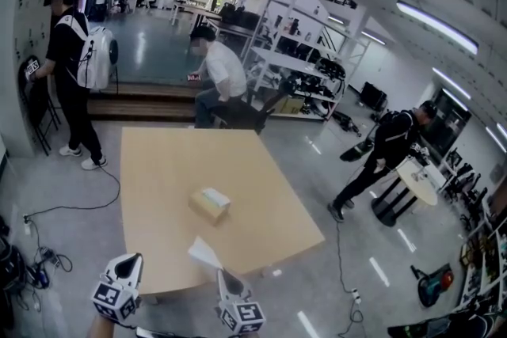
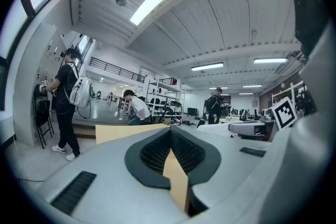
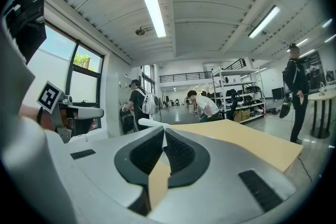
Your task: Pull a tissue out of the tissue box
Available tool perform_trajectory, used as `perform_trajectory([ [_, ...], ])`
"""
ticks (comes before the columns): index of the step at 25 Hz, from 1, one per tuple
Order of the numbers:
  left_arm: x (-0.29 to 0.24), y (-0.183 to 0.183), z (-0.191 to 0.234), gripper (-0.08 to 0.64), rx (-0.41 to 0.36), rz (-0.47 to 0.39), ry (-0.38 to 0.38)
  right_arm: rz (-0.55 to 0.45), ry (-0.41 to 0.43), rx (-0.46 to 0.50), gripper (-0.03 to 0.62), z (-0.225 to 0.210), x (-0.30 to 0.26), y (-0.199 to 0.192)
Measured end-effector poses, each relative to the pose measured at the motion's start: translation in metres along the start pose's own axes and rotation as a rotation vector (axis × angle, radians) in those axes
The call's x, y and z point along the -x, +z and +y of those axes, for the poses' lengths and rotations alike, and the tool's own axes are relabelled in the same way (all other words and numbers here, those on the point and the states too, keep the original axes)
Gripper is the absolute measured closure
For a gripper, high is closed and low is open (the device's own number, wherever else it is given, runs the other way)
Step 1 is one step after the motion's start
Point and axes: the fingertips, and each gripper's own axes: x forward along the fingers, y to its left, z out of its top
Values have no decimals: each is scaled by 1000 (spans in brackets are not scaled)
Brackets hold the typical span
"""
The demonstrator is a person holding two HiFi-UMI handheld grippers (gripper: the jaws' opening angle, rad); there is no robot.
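Tan tissue box (image 1: 209, 204) lies flat; white tissue (image 1: 204, 252) seemingly pulled clear.

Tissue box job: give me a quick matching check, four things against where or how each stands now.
1 tissue box
2 tissue
3 left gripper
4 right gripper

A jaws together, nothing in them
B on the middle of the table
C jaws shut on the tissue
D white, held out over the table's near edge

Pairs: 1-B, 2-D, 3-A, 4-C

Left gripper (image 1: 133, 259) fingers together, level; right gripper (image 1: 223, 273) fingers pinching tissue (image 1: 204, 253).
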Motion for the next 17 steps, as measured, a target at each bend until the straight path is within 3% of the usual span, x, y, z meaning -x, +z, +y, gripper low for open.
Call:
perform_trajectory([
  [17,-10,1,8,552,-2,9,19,-3,20,10,583,-4,-17,4],
])
